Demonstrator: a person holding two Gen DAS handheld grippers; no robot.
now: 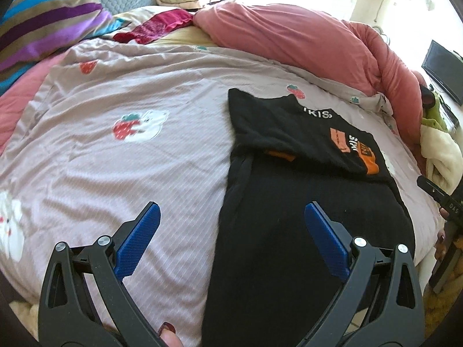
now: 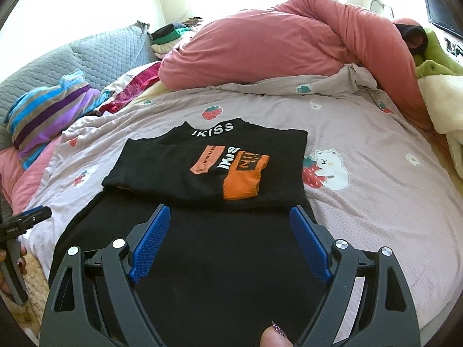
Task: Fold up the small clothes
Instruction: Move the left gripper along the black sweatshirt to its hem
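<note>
Both tongs gape, gripping nothing: left tongs (image 1: 231, 219) over the black top's (image 2: 208, 231) left edge, right tongs (image 2: 228, 222) above its body. It lies lengthwise on the bed (image 2: 376, 202), collar toward the pink duvet (image 2: 289, 43).

Black top (image 2: 202, 173) w/ orange patch, white lettering; lilac sheet (image 2: 361, 188) w/ strawberries; blue fingers (image 2: 150, 248).
</note>
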